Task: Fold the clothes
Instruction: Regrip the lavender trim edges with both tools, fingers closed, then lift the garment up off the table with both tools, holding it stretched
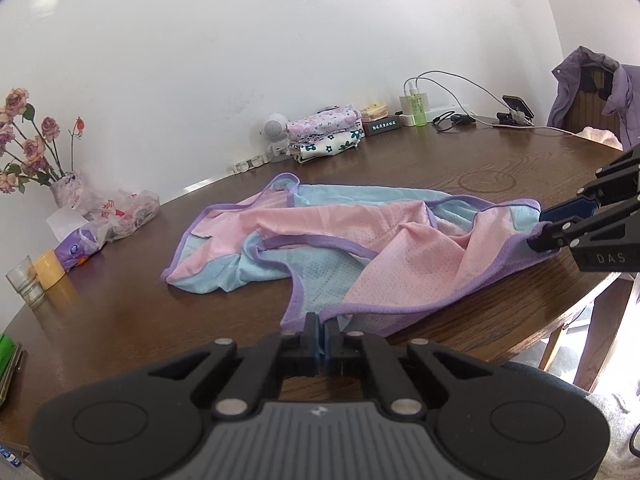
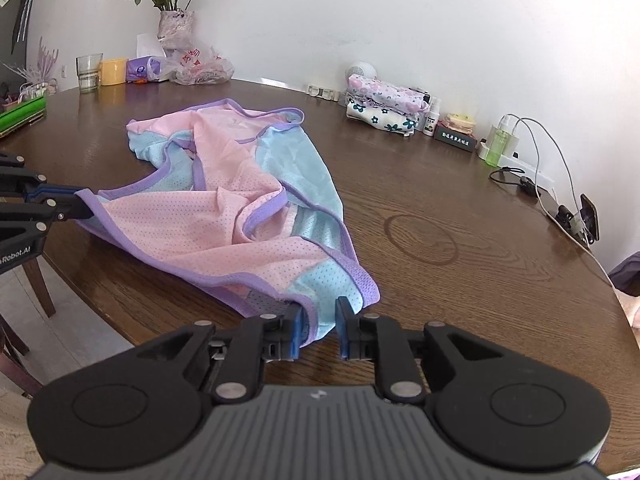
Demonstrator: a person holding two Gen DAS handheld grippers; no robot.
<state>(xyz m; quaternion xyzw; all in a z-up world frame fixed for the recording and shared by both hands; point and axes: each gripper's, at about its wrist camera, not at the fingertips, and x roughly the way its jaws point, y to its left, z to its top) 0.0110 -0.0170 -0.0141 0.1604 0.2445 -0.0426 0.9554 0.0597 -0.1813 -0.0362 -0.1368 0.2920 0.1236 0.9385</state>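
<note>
A pink and light-blue mesh vest with purple trim (image 1: pixel 320 232) (image 2: pixel 224 216) lies crumpled on the round brown wooden table (image 1: pixel 440 184) (image 2: pixel 460 184). My left gripper (image 1: pixel 322 322) (image 2: pixel 86 206) is shut on the purple hem at the vest's near edge. My right gripper (image 2: pixel 320 312) (image 1: pixel 538 228) is at the other hem corner. Its jaws stand apart, and the light-blue corner hangs loose between the blue pads (image 2: pixel 295 332), not pinched. The hem stretches along the table's front edge between the two grippers.
A stack of folded floral clothes (image 1: pixel 324 136) (image 2: pixel 384 108) sits by the wall. A vase of flowers (image 1: pixel 66 192) (image 2: pixel 174 24), a glass (image 1: pixel 24 280) (image 2: pixel 89 72) and a plastic bag (image 1: pixel 120 212) stand nearby. Chargers and cables (image 2: pixel 536 176) lie at the back right. A purple jacket hangs on a chair (image 1: pixel 592 92).
</note>
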